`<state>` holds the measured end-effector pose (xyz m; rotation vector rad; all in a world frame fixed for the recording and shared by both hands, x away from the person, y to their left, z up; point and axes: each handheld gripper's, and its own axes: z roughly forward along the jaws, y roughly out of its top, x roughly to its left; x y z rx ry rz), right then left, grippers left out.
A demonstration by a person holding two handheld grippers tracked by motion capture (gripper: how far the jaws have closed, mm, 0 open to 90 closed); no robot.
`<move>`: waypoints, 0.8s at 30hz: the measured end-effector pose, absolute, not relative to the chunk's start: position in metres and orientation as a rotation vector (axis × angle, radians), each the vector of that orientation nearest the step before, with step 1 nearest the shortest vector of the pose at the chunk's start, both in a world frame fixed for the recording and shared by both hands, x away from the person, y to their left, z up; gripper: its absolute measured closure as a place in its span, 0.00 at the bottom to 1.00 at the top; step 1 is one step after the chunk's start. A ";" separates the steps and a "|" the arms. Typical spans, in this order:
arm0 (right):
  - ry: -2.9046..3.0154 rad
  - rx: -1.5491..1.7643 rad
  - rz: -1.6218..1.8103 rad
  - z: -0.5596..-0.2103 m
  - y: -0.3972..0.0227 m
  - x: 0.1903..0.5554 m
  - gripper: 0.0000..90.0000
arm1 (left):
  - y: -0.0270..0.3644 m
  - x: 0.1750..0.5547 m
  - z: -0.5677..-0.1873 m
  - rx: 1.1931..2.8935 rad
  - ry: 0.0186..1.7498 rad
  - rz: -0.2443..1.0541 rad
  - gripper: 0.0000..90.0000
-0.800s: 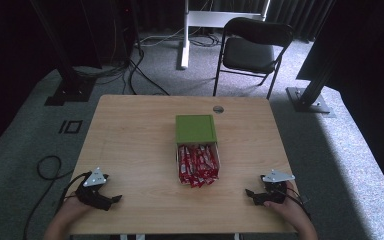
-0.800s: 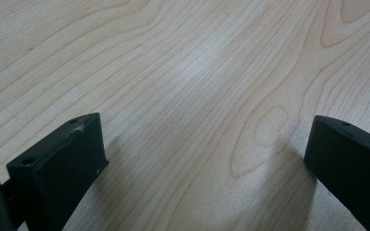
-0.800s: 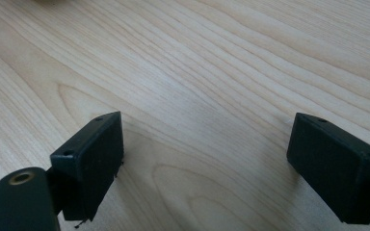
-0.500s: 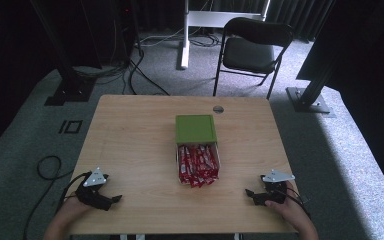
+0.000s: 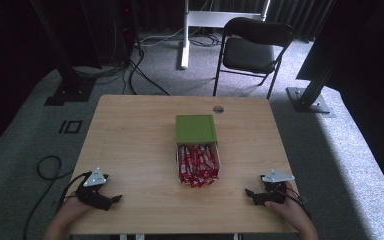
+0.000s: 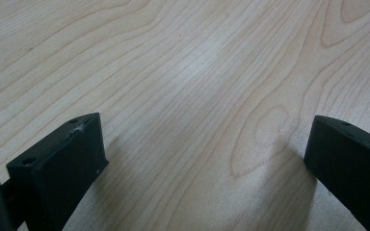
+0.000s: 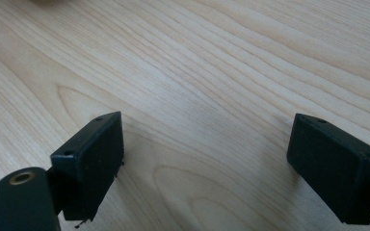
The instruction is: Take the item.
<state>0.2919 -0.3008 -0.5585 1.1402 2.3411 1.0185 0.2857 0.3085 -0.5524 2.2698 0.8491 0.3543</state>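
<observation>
Box (image 5: 196,142) lid hides its far half; left gripper (image 5: 111,200), right gripper (image 5: 250,193) spread, empty

I can read no text, label, brand or number anywhere. The red wrappers (image 5: 197,164) lying in the open box (image 5: 196,148) carry white markings, but they are too small and blurred for me to make out. The box's green lid (image 5: 195,128) is plain. Between my own fingers (image 6: 58,168) the bare wooden surface (image 6: 197,72) shows only grain, and it is the same in my right gripper view.
</observation>
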 end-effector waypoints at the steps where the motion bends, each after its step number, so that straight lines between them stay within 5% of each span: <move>1: 2.338 1.146 1.019 -0.559 -0.300 0.292 0.14 | 0.308 0.286 -0.552 2.270 0.849 0.354 0.02; 24: 2.234 1.193 1.145 -0.517 -0.269 0.303 0.16 | 0.308 0.286 -0.553 2.267 0.851 0.354 0.02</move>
